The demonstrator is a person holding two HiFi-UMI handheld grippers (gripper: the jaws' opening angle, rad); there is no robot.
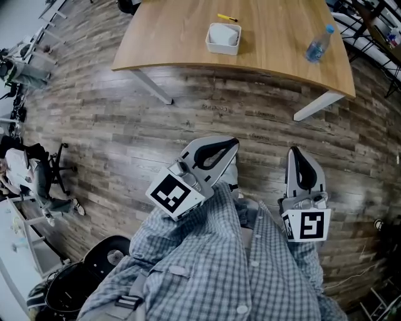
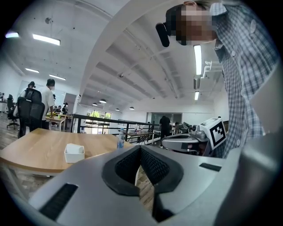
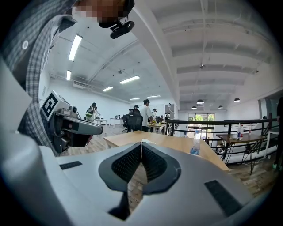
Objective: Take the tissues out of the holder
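A white tissue holder [image 1: 223, 37] with white tissues in it stands on the wooden table [image 1: 188, 37] at the far side of the head view. The same holder [image 2: 74, 153] shows small on the table [image 2: 35, 150] in the left gripper view. My left gripper [image 1: 233, 143] is held in front of my body, well short of the table, jaws shut with nothing between them. My right gripper [image 1: 296, 152] is beside it, also shut and empty. In the right gripper view the table [image 3: 177, 143] lies ahead past the shut jaw tips [image 3: 141, 143].
A plastic water bottle [image 1: 319, 43] stands on the table's right part, and a yellow pen [image 1: 227, 17] lies behind the holder. Wooden floor [image 1: 207, 119] stretches between me and the table. An office chair [image 1: 44, 175] and a black bag [image 1: 88, 276] are at the left.
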